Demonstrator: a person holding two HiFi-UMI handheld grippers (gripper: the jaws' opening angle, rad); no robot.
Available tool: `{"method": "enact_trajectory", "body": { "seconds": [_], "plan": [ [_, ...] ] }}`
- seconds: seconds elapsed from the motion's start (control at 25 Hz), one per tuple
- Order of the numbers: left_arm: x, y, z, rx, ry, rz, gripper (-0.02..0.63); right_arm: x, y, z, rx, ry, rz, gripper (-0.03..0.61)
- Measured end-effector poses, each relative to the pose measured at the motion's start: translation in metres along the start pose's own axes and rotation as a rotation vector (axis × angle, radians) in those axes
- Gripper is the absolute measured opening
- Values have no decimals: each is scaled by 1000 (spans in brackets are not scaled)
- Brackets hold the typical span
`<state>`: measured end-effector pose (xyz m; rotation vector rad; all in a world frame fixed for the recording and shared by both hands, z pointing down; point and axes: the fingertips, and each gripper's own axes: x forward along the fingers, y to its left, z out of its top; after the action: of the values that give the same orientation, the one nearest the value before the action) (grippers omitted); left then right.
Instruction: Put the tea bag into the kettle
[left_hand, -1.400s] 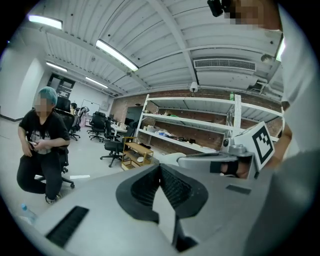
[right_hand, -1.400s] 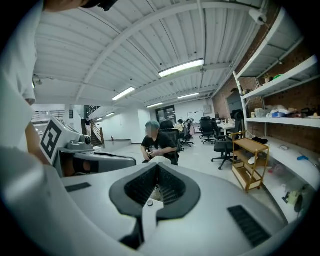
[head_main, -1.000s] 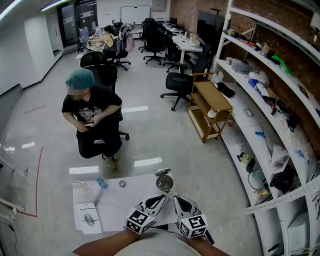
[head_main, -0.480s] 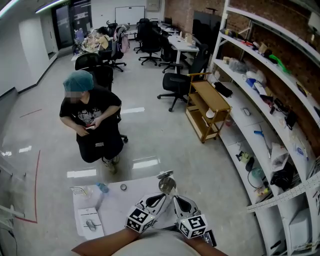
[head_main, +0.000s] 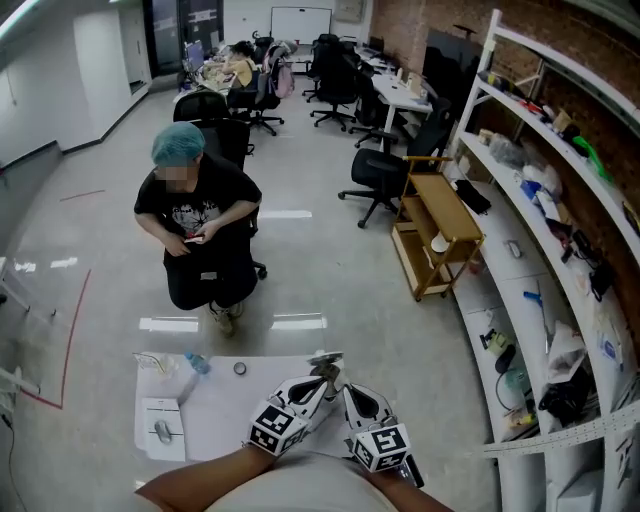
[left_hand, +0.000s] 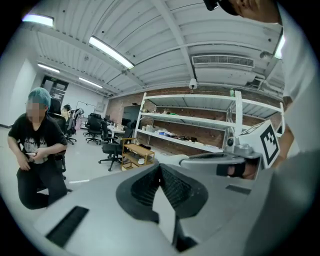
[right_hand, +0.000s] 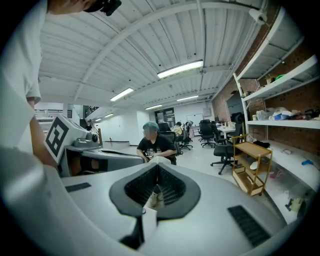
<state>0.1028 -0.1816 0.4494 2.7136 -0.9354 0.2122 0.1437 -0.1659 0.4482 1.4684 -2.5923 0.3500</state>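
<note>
1. Table (head_main: 225, 410), left end: a clear packet (head_main: 160, 365) lies there. No tea bag can be made out anywhere. Risk: the wrong item gets picked.
2. Kettle (head_main: 326, 362): it stands at the far edge, just beyond both grippers. Risk: a careless reach knocks it off.
3. Left gripper (left_hand: 160, 170): jaws together, nothing held. Risk: if it arrives unopened, it shoves the bag instead of gripping it.
4. Right gripper (right_hand: 156, 170): jaws together, nothing held, close beside the left. Risk: the two collide when reaching.

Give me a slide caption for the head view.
The left gripper and right gripper, both shut, side by side before the kettle on a white table; a teal-capped person beyond.
</note>
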Motion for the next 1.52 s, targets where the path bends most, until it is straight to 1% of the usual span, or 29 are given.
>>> {"method": "enact_trajectory", "body": {
  "seconds": [0.12,0.32,0.48,0.6,0.72,0.88,1.0,1.24,1.4,1.52],
  "plan": [
    [22,2,-4,-50,-11,56,9,8,-25,-4,-3,37,68,9],
    [55,9,0,-103,-42,195,9,23,-65,-3,-9,94,206,9],
    [66,9,-13,-184,-51,300,9,25,-79,-9,-29,130,312,9],
    [72,6,-21,-202,-58,366,9,27,-85,-15,-22,152,387,9],
    [71,6,-28,-221,-50,411,9,32,-86,-23,4,184,435,9],
    [57,11,-39,-234,-28,463,9,39,-74,-37,24,230,476,9],
    [51,21,-48,-259,-9,487,9,43,-65,-42,34,258,488,9],
    [47,36,-71,-275,38,479,9,55,-61,-62,36,309,471,9],
    [49,47,-95,-315,72,475,9,65,-60,-82,25,361,461,9],
    [52,53,-112,-336,98,464,9,72,-59,-93,5,377,446,9]
  ]
}}
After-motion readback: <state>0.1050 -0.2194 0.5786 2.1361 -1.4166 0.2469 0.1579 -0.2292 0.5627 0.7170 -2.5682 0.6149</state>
